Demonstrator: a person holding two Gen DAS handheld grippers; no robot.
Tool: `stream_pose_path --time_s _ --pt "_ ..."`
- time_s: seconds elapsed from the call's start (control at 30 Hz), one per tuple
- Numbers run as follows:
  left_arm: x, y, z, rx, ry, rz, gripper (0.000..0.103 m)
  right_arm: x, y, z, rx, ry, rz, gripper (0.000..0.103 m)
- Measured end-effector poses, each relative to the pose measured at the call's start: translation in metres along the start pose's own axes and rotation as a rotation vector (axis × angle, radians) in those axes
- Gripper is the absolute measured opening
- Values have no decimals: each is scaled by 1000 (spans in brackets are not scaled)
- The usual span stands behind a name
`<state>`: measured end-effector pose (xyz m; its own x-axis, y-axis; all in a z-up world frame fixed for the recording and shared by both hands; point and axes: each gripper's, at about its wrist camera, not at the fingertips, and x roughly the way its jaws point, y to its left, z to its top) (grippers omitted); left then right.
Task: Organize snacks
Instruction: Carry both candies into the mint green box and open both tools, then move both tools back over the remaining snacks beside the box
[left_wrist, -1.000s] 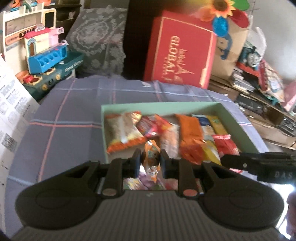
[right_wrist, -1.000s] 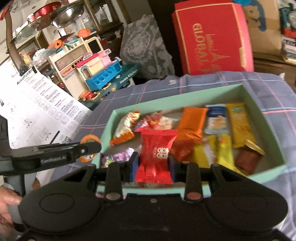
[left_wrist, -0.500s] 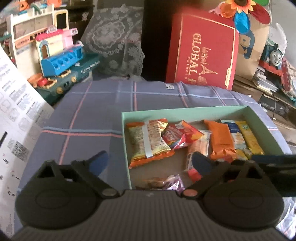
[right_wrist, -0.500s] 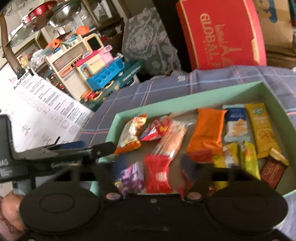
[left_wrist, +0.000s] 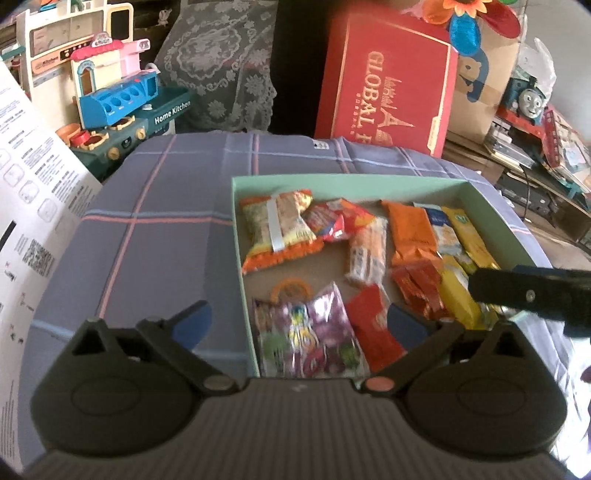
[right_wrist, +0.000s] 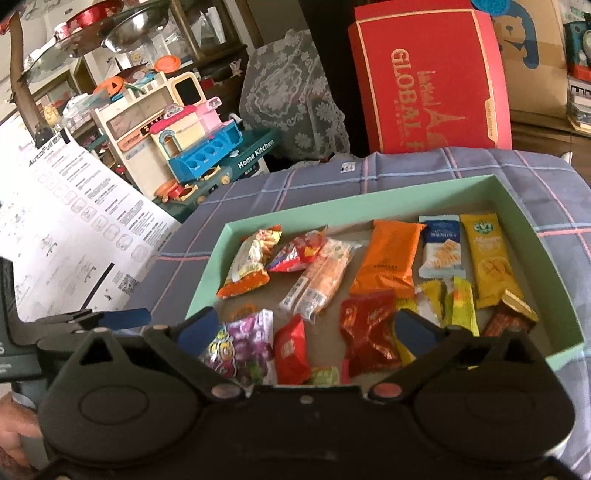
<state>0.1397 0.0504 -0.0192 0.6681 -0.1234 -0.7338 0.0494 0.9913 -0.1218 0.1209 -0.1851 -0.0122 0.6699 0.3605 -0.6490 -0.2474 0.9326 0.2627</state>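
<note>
The left gripper (left_wrist: 299, 325) stands at its widest and is still opening, its blue pads (left_wrist: 192, 323) clear of everything; nothing is held, though the purple candy bag (left_wrist: 306, 332) and the small red packet (left_wrist: 371, 328) lie below in the gap. The right gripper (right_wrist: 304, 332) is likewise spreading to its widest, empty, above the same purple bag (right_wrist: 245, 345) and red packet (right_wrist: 291, 349), which lies with its long axis running away from the camera. All the snacks rest inside the mint-green box (right_wrist: 369, 212) on the plaid-covered table (left_wrist: 147, 236). The orange bar (right_wrist: 391, 256), the blue-and-white wafer pack (right_wrist: 441, 245) and the yellow bar (right_wrist: 487, 258) lie side by side, long axes pointing toward the far wall of the box. The clear-wrapped bar (right_wrist: 321, 277) lies on a slant. Beyond the table stands a red gift box (right_wrist: 428, 77).
</note>
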Motion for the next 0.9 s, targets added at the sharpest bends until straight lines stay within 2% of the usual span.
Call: stream_pose_path --time_s 0.23,0.43,0.57,0.77,0.9 --pt "-23 14 -33 -32 17 16 103 -22 7 -18 -26 -18 -23 103" --pt "-26 35 -67 -79 73 47 103 -36 8 -37 12 6 25 103" --pt "-25 41 -86 -102 110 45 103 -33 12 -52 15 45 14 103" --pt "-19 38 -98 -107 135 40 103 -22 15 -69 27 122 -2 103" --pt "-7 30 -99 -124 147 76 103 -15 18 -75 34 162 -17 103"
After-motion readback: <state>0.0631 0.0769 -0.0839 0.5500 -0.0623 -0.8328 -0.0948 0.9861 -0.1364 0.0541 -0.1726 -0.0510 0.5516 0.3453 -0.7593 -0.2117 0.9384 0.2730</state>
